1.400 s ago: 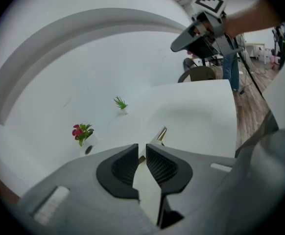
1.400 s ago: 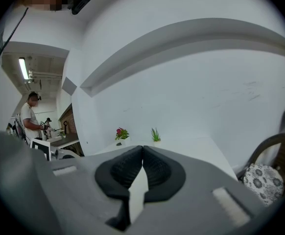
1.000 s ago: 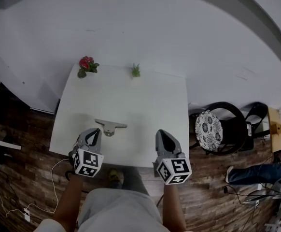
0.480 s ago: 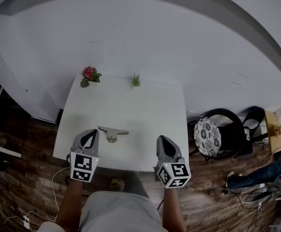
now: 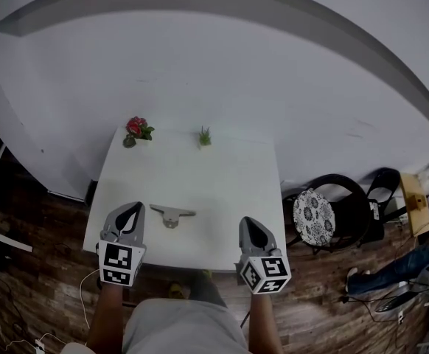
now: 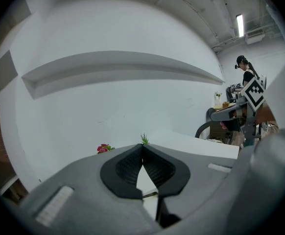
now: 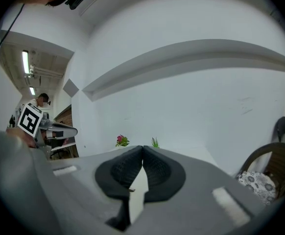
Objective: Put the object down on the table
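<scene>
A flat grey metal bracket [image 5: 172, 214] lies on the white table [image 5: 222, 190], left of the middle and near the front edge. My left gripper [image 5: 136, 207] hovers just to its left, shut and empty, apart from the bracket. In the left gripper view the black pads [image 6: 128, 168] meet at the tips, and a sliver of the bracket [image 6: 150, 195] shows through the gap below them. My right gripper [image 5: 245, 221] hangs over the table's front right edge, also shut with nothing held; its pads [image 7: 157, 169] touch at the tips.
A red flower pot [image 5: 135, 129] and a small green plant [image 5: 204, 136] stand at the table's far edge by the white wall. A chair with a patterned cushion [image 5: 314, 216] and a black chair [image 5: 384, 186] stand to the right. Cables [image 5: 82, 286] lie on the wood floor.
My left gripper has risen and drawn back from the bracket toward the table's front edge. The bracket stays flat on the table. The right gripper has hardly moved.
</scene>
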`<state>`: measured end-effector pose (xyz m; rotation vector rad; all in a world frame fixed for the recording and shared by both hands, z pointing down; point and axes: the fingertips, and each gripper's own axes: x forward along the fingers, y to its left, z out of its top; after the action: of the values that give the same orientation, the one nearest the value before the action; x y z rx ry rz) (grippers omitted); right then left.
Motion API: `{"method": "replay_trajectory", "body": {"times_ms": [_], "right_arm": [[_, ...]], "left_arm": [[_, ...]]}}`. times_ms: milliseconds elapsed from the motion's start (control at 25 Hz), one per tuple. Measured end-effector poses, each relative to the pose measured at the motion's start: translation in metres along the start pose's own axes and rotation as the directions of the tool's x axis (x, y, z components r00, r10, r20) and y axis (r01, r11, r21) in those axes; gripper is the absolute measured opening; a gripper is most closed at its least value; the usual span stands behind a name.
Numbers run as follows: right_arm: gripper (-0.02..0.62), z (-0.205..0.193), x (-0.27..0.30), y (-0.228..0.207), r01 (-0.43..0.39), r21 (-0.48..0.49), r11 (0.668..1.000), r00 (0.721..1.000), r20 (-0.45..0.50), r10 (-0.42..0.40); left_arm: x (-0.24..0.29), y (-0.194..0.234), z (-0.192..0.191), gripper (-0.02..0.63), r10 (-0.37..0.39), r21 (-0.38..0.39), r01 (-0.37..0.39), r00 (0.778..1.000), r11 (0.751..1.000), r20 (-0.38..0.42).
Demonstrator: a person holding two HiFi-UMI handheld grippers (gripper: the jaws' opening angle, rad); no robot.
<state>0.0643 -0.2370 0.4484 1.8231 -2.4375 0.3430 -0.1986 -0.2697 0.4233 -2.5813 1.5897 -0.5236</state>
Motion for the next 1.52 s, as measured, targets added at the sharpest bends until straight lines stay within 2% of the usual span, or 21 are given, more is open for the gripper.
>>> {"method": "replay_trajectory", "body": {"times_ms": [480, 960, 1320, 1520], "right_arm": [[0.003, 0.013, -0.009, -0.004, 0.038, -0.029, 0.999, 0.999, 0.025, -0.037], [0.003, 0.016, -0.012, -0.006, 0.065, -0.052, 0.997, 0.998, 0.029, -0.063], [0.003, 0.024, -0.015, -0.011, 0.084, -0.063, 0.995, 0.996, 0.044, -0.081], [0.003, 0.026, -0.013, -0.010, 0.081, -0.063, 0.995, 0.996, 0.047, -0.079]], "left_arm": [[-0.010, 0.010, 0.017, 0.008, 0.014, 0.010, -0.015, 0.998, 1.000, 0.057], [-0.011, 0.015, 0.018, 0.008, 0.010, -0.003, -0.009, 0.997, 1.000, 0.074], [-0.009, 0.014, 0.023, 0.009, -0.003, 0.015, 0.002, 0.996, 1.000, 0.091], [-0.011, 0.015, 0.024, 0.009, -0.002, -0.006, 0.003, 0.995, 1.000, 0.097]]}}
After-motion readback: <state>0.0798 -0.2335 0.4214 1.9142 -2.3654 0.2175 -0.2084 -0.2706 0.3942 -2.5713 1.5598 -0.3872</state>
